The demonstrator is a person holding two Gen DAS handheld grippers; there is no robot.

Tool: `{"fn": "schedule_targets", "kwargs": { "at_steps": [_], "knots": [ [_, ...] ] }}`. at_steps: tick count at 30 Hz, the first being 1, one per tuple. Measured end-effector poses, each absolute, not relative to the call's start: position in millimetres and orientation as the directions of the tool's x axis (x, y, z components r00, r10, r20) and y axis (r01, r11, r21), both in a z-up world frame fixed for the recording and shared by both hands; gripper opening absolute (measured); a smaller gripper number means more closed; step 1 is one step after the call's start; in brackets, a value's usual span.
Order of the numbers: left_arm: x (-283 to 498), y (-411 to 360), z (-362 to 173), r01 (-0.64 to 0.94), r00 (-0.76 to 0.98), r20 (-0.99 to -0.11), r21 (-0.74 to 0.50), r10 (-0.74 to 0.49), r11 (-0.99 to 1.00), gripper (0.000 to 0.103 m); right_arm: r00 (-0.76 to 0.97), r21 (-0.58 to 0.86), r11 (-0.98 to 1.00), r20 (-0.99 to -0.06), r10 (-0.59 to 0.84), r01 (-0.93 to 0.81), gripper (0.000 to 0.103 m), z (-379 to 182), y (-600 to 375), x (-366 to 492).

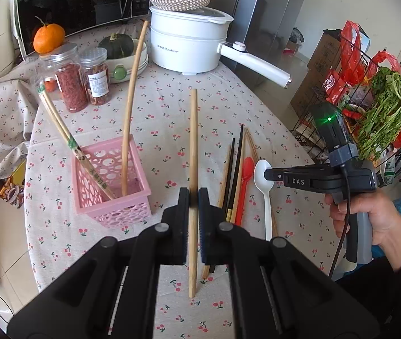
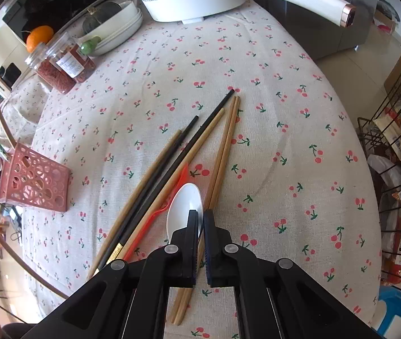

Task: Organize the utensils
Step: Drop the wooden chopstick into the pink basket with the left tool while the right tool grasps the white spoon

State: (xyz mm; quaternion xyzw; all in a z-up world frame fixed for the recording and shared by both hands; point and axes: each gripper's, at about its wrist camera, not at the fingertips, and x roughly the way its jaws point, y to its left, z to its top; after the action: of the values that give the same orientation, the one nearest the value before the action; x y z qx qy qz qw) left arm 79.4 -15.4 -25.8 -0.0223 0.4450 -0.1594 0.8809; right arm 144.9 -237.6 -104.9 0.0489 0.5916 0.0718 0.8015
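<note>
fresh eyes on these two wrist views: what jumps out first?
The long wooden stick clamped upright in the left gripper, dead centre of the left wrist view, just right of the pink basket that already holds chopsticks. Next, the right gripper shut on the bowl edge of the white spoon, which lies amid the loose pile of chopsticks on the cherry-print tablecloth. Behind, the white electric pot dominates the table's far edge.

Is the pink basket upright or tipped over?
Upright: the pink basket stands on its base, opening upward, with long wooden chopsticks leaning inside.
</note>
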Motion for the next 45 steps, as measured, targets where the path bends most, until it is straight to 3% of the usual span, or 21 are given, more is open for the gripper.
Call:
{"fn": "schedule_targets", "kwargs": {
  "at_steps": [7, 17, 21, 25, 39, 42, 43, 44, 45],
  "knots": [
    [64, -1, 5, 0.253, 0.643, -0.697, -0.198, -0.318, 0.947, 0.007, 0.420, 0.177, 0.981, -0.887, 0.194, -0.080, 0.003, -64, -239, 126],
    [42, 42, 67, 0.171, 0.858, -0.442, -0.233, -0.261, 0.957, 0.007, 0.646, 0.199, 0.972, -0.727, 0.234, -0.128, 0.003, 8, -224, 103],
    [46, 59, 67, 0.108, 0.896, -0.396, -0.239, -0.199, 0.965, 0.007, 0.684, 0.208, 0.968, -0.687, 0.245, -0.138, 0.003, 19, -220, 100],
    [61, 69, 49, 0.047, 0.908, -0.395, -0.229, -0.137, 0.972, 0.007, 0.693, 0.212, 0.966, -0.674, 0.255, -0.149, 0.003, 24, -215, 99],
    [104, 65, 4, -0.005, 0.834, -0.542, -0.191, -0.101, 0.982, 0.008, 0.684, 0.224, 0.956, -0.669, 0.291, -0.188, 0.003, 23, -193, 99],
    [104, 65, 3, -0.022, 0.826, -0.557, -0.187, -0.087, 0.982, 0.035, 0.687, 0.234, 0.953, -0.661, 0.301, -0.192, 0.003, 26, -190, 99],
    [102, 66, 4, -0.024, 0.827, -0.554, -0.196, -0.091, 0.980, 0.050, 0.690, 0.239, 0.951, -0.656, 0.305, -0.194, 0.003, 27, -189, 99],
    [99, 66, 7, -0.023, 0.832, -0.547, -0.204, -0.095, 0.979, 0.059, 0.694, 0.243, 0.950, -0.649, 0.310, -0.197, 0.003, 29, -188, 99],
    [96, 67, 10, -0.017, 0.835, -0.542, -0.208, -0.101, 0.978, 0.061, 0.699, 0.247, 0.948, -0.641, 0.316, -0.202, 0.003, 32, -186, 99]
  ]
}}
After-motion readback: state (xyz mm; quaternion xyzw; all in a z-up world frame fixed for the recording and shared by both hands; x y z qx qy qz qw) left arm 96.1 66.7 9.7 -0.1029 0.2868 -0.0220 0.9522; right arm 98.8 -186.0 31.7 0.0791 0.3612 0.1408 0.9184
